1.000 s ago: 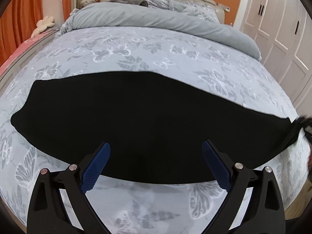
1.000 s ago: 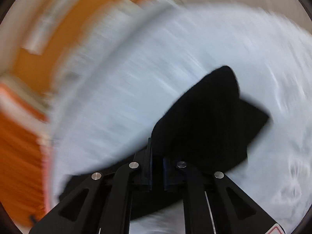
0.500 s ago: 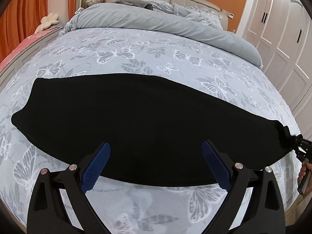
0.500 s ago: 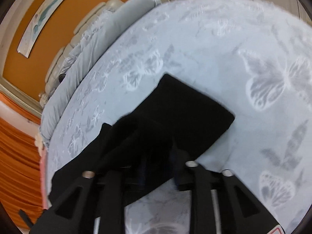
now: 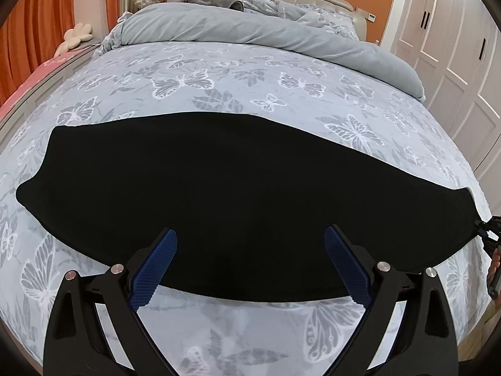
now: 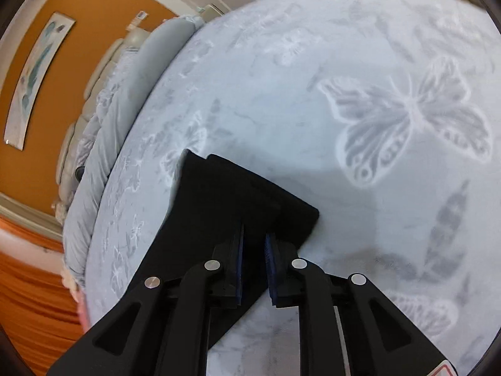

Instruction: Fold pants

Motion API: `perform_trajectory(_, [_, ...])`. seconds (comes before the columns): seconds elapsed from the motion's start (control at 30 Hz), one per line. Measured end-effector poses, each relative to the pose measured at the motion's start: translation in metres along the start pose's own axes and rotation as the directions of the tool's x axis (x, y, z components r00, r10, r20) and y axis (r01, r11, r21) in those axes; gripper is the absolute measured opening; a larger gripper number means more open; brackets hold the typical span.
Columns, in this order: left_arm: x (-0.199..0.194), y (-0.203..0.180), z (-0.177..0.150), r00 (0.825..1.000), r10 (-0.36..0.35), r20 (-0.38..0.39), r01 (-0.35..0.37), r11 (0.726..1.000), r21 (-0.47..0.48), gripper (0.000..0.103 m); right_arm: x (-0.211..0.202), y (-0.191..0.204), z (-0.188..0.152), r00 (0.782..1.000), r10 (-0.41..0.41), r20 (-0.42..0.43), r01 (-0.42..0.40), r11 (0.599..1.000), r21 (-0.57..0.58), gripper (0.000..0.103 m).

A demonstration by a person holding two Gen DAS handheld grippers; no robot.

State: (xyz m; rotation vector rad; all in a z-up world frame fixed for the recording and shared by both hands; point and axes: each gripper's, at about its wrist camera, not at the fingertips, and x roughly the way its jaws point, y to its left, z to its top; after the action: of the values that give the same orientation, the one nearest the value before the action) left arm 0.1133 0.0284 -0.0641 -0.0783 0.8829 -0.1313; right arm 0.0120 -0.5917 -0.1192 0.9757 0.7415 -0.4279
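Black pants (image 5: 238, 194) lie flat across a butterfly-print bed (image 5: 219, 72), stretched from its left side to its right edge.

The left gripper (image 5: 250, 260) hovers over the near edge of the pants, jaws spread wide and grasping nothing. At the right end, the right gripper (image 6: 253, 244) points down at the trouser cuff, its jaws narrowing with the black cloth lying in the slim gap between the blue pads (image 6: 239, 260); a firm pinch cannot be made out. A grey duvet (image 5: 266, 31) is heaped by the headboard.

Bare bedspread (image 5: 250, 81) beyond pants (image 5: 238, 188)
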Motion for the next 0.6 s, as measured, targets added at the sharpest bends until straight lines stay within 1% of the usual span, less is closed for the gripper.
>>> perform_trajectory(0.03, [0.000, 0.002, 0.001, 1.000, 0.000, -0.001, 0.000, 1.000, -0.009, 0.093, -0.004, 0.007, -0.001, 1.000, -0.002, 0.014, 0.002, 0.999, -0.036, 0.019])
perform_trajectory(0.07, [-0.001, 0.004, 0.003, 1.000, -0.004, 0.000, 0.004, 1.000, -0.018, 0.093, -0.006, 0.014, -0.003, 1.000, -0.001, 0.028, 0.003, 0.998, -0.068, 0.031])
perform_trajectory(0.1, [-0.001, 0.007, 0.004, 1.000, -0.005, 0.002, 0.005, 1.000, -0.028, 0.093, -0.006, 0.019, -0.005, 0.999, 0.001, 0.036, 0.003, 0.995, -0.096, 0.050])
perform_trajectory(0.13, [-0.003, 0.010, 0.006, 1.000, -0.003, 0.006, 0.003, 0.999, -0.040, 0.093, -0.005, 0.022, -0.008, 0.999, -0.005, 0.036, 0.009, 0.994, -0.107, 0.059])
perform_trajectory(0.17, [-0.005, 0.014, 0.008, 1.000, -0.003, 0.010, 0.003, 0.999, -0.051, 0.093, 0.001, 0.023, -0.011, 1.000, -0.017, 0.026, 0.020, 0.993, -0.117, 0.059])
perform_trajectory(0.2, [-0.006, 0.019, 0.009, 1.000, -0.001, 0.015, 0.002, 0.998, -0.064, 0.093, 0.008, 0.023, -0.014, 1.000, -0.024, 0.001, 0.023, 0.991, -0.132, 0.058])
perform_trajectory(0.23, [-0.008, 0.023, 0.010, 1.000, 0.003, 0.017, -0.002, 0.997, -0.074, 0.093, 0.010, 0.020, -0.016, 0.999, -0.031, -0.008, 0.030, 0.989, -0.145, 0.040])
perform_trajectory(0.27, [-0.010, 0.029, 0.011, 1.000, 0.011, 0.020, -0.009, 0.996, -0.089, 0.093, 0.011, 0.023, -0.018, 0.999, -0.053, 0.002, 0.052, 0.984, -0.170, 0.019])
perform_trajectory(0.3, [-0.012, 0.036, 0.011, 1.000, 0.018, 0.022, -0.016, 0.995, -0.103, 0.093, 0.011, 0.027, -0.019, 0.998, -0.055, -0.004, 0.053, 0.982, -0.182, 0.005])
perform_trajectory(0.33, [-0.014, 0.042, 0.012, 0.999, 0.025, 0.024, -0.021, 0.993, -0.119, 0.093, 0.005, 0.028, -0.017, 1.000, -0.025, 0.004, 0.026, 0.986, -0.164, 0.005])
perform_trajectory(0.37, [-0.017, 0.053, 0.013, 0.999, 0.028, 0.025, -0.024, 0.989, -0.148, 0.093, -0.007, 0.029, -0.014, 0.999, 0.002, 0.034, 0.003, 0.990, -0.139, 0.005])
perform_trajectory(0.4, [-0.020, 0.060, 0.013, 0.999, 0.026, 0.026, -0.022, 0.986, -0.166, 0.093, -0.014, 0.031, -0.011, 0.999, 0.017, 0.051, -0.010, 0.992, -0.122, 0.004])
perform_trajectory(0.43, [-0.022, 0.068, 0.014, 0.999, 0.023, 0.026, -0.018, 0.983, -0.185, 0.093, -0.016, 0.030, -0.010, 0.998, 0.016, 0.061, -0.008, 0.993, -0.119, 0.004])
perform_trajectory(0.47, [-0.024, 0.078, 0.014, 0.999, 0.024, 0.021, -0.019, 0.978, -0.208, 0.093, -0.014, 0.026, -0.011, 0.998, -0.025, 0.060, 0.031, 0.993, -0.114, 0.004])
perform_trajectory(0.53, [-0.026, 0.094, 0.014, 0.999, 0.039, 0.014, -0.035, 0.972, -0.231, 0.093, 0.005, 0.011, -0.018, 0.996, -0.092, -0.020, 0.090, 0.993, -0.076, 0.004])
perform_trajectory(0.57, [-0.028, 0.103, 0.014, 0.998, 0.058, 0.013, -0.053, 0.968, -0.244, 0.093, 0.010, 0.008, -0.022, 0.995, -0.092, -0.029, 0.090, 0.994, -0.055, 0.004])
perform_trajectory(0.6, [-0.030, 0.111, 0.013, 0.997, 0.074, 0.011, -0.069, 0.964, -0.258, 0.093, 0.005, 0.010, -0.021, 0.995, -0.097, -0.014, 0.096, 0.994, -0.048, 0.007])
